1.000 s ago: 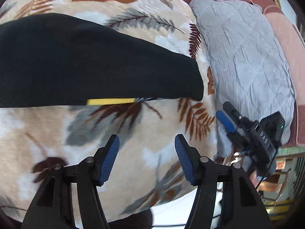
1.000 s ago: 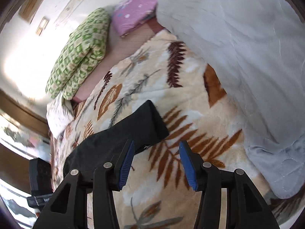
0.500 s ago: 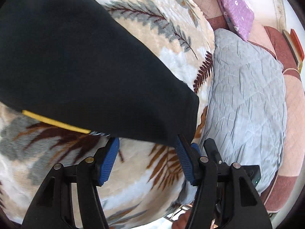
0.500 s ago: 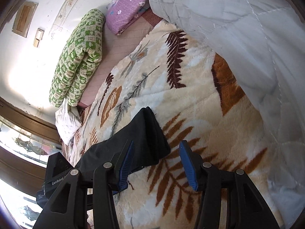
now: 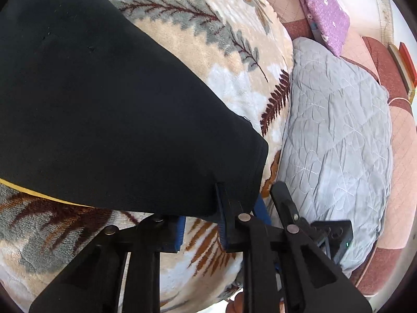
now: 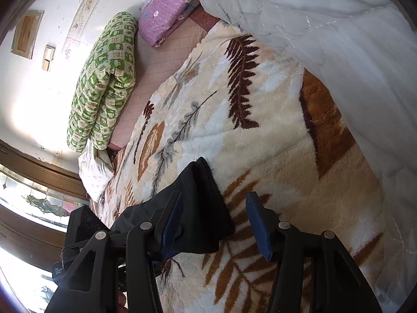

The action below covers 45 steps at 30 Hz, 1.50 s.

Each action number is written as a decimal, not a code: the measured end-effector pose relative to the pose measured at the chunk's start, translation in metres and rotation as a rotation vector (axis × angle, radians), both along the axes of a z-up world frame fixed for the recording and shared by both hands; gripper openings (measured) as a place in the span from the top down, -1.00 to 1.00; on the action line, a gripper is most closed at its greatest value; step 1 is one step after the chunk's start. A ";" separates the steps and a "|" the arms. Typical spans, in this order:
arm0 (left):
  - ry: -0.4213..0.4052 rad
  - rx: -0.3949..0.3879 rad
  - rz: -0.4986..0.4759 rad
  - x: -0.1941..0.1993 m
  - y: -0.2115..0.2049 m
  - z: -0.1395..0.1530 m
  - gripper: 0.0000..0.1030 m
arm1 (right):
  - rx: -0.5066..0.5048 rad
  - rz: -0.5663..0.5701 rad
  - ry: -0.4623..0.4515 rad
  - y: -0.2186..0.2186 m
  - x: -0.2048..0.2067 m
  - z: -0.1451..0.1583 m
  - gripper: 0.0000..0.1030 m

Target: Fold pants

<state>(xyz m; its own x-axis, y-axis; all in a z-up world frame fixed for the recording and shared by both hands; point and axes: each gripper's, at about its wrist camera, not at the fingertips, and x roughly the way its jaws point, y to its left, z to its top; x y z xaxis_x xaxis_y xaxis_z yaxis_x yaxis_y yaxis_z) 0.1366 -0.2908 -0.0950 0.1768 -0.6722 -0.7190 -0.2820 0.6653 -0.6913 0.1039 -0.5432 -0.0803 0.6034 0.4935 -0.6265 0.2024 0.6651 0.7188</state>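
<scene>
The black pants [image 5: 109, 120] lie on the leaf-patterned blanket [image 5: 208, 31], with a yellow stripe [image 5: 39, 195] along their near edge. My left gripper [image 5: 200, 221] has its jaws narrowed around the hem corner of the pants; the cloth hangs over both fingertips. In the right wrist view the same pants end [image 6: 203, 216] sits between the jaws of my right gripper [image 6: 213, 224], which is open, its left finger against the cloth. The left gripper's body [image 6: 80, 224] shows at lower left there.
A grey quilted duvet [image 5: 336, 135] lies right of the blanket. A purple floral pillow [image 6: 166, 5] and a green patterned quilt roll [image 6: 106, 78] lie by the wall. A white cloth [image 6: 93, 174] sits at the bed's far corner.
My left gripper moved forward onto the pants hem and its jaws narrowed around it. My right gripper came closer to the same end of the pants.
</scene>
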 end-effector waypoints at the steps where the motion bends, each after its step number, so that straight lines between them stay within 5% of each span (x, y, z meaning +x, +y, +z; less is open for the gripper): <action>1: 0.002 -0.008 0.001 0.000 0.000 0.000 0.66 | 0.006 0.001 0.004 0.000 0.002 -0.001 -0.05; 10: 0.011 -0.031 -0.010 0.001 0.003 -0.003 0.66 | 0.109 0.030 0.050 0.006 0.037 -0.019 -0.17; 16: 0.037 -0.063 -0.016 0.003 0.008 -0.008 0.66 | 0.196 0.178 0.117 0.018 0.065 -0.027 -0.17; 20: 0.037 -0.067 -0.021 0.004 0.006 -0.010 0.66 | 0.252 0.192 0.158 0.007 0.065 -0.034 0.06; 25: 0.031 -0.060 -0.031 0.007 0.003 -0.009 0.66 | 0.183 0.199 0.170 0.008 0.064 -0.033 0.69; 29: -0.012 -0.032 -0.052 0.008 -0.003 0.002 0.69 | 0.123 0.200 0.131 0.012 0.061 -0.015 0.75; 45: -0.055 -0.119 0.010 0.003 0.037 0.034 0.69 | -0.068 0.208 0.065 0.060 0.051 0.066 0.77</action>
